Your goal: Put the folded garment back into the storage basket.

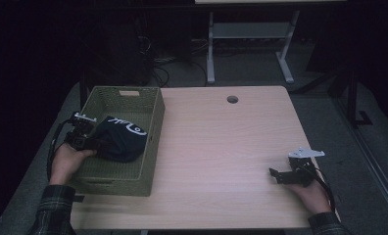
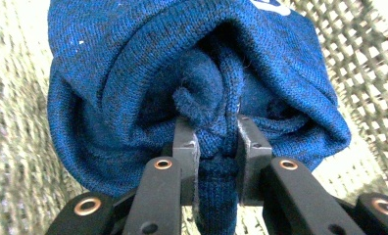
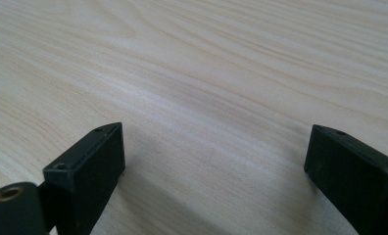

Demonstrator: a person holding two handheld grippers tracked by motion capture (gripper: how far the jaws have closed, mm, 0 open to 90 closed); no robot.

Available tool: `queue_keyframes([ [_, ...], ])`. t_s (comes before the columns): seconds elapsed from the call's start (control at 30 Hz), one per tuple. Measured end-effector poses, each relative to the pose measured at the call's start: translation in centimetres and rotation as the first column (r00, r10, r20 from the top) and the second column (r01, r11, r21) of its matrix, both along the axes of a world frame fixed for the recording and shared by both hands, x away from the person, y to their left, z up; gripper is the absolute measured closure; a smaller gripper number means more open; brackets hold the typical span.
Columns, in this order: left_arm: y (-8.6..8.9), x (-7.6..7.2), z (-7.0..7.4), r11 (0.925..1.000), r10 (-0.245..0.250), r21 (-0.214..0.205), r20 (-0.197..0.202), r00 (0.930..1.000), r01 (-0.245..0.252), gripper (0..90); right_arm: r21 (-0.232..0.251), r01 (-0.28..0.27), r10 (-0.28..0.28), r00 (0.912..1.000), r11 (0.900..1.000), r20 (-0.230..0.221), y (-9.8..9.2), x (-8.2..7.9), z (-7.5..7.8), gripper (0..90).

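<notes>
A dark blue knitted garment [image 1: 121, 137] with white lettering lies bunched inside the green woven basket [image 1: 153, 127] at the table's left. My left gripper [image 1: 95, 143] reaches into the basket from the left and is shut on a fold of that garment [image 2: 133, 88]; the knit is pinched between the two black jaws of the left gripper [image 2: 216, 147]. My right gripper [image 1: 274, 175] rests low over the bare wood at the table's front right, its jaws pointing left. In the right gripper view, the right gripper [image 3: 214, 161] stands wide open with nothing between its jaws.
The light wooden table [image 1: 221, 147] has a round cable hole [image 1: 232, 99] near its far edge. Basket mesh [image 2: 373, 98] surrounds the garment on both sides. Beyond the table stand a white desk frame [image 1: 251, 44] and tangled cables on a dark floor.
</notes>
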State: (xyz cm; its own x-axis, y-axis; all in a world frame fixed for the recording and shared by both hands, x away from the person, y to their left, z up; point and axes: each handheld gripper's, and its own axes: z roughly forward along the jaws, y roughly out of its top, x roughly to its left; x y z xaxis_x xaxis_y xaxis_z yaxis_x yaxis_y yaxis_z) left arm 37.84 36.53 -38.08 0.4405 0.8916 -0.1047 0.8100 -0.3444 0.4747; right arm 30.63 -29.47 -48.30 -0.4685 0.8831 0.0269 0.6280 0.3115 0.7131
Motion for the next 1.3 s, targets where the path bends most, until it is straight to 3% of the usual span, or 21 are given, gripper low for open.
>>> queue_keyframes([
  [0.17, 0.2, 0.2, -1.0, 0.9997, -0.008, 0.021, -0.035, 0.9994, 0.009, 73.5, 0.000, 0.000, 0.000, 1.0000, 1.0000, 0.000, 0.0, 0.0, 0.0, 7.6],
  [0.47, 0.3, 0.1, -1.1, 0.9989, -0.031, 0.033, -0.023, 0.9993, 0.032, 68.9, 0.000, 0.001, -0.001, 1.0000, 1.0000, 0.000, 0.0, 0.0, 0.0, 7.4],
  [0.6, 0.5, 0.0, -0.8, 0.9993, -0.026, 0.026, -0.005, 0.9997, 0.026, 54.0, 0.000, 0.001, -0.001, 1.0000, 1.0000, 0.000, 0.0, 0.0, 0.0, 7.4],
  [0.63, 0.5, 0.0, -0.8, 0.9993, -0.026, 0.027, 0.002, 0.9997, 0.026, 54.0, 0.000, 0.001, -0.001, 1.0000, 1.0000, 0.000, 0.0, 0.0, 0.0, 7.4],
  [0.7, 0.7, -0.1, -0.4, 0.9996, -0.022, 0.020, 0.014, 0.9996, 0.022, 43.4, 0.000, 0.001, -0.001, 1.0000, 1.0000, -0.001, 0.0, 0.0, 0.0, 7.4],
  [0.8, 0.8, -0.2, -0.2, 0.9995, -0.024, 0.023, 0.018, 0.9996, 0.023, 37.1, 0.000, 0.001, -0.001, 1.0000, 1.0000, -0.001, 0.0, 0.0, 0.0, 7.4],
  [0.87, 0.8, -0.3, 0.0, 0.9998, -0.017, 0.011, 0.035, 0.9993, 0.016, 27.0, 0.000, 0.001, -0.001, 1.0000, 1.0000, -0.001, 0.0, 0.0, 0.0, 7.4],
  [1.0, 0.8, -0.4, 0.7, 1.0000, 0.003, -0.002, 0.062, 0.9981, -0.003, 16.3, 0.000, 0.001, -0.001, 1.0000, 1.0000, 0.000, 0.0, 0.0, 0.0, 7.3],
  [1.3, -0.7, -0.5, 2.8, 0.9997, 0.004, -0.025, 0.115, 0.9934, -0.001, 12.6, 0.000, 0.001, -0.001, 1.0000, 1.0000, 0.000, 0.0, 0.0, 0.0, 7.4],
])
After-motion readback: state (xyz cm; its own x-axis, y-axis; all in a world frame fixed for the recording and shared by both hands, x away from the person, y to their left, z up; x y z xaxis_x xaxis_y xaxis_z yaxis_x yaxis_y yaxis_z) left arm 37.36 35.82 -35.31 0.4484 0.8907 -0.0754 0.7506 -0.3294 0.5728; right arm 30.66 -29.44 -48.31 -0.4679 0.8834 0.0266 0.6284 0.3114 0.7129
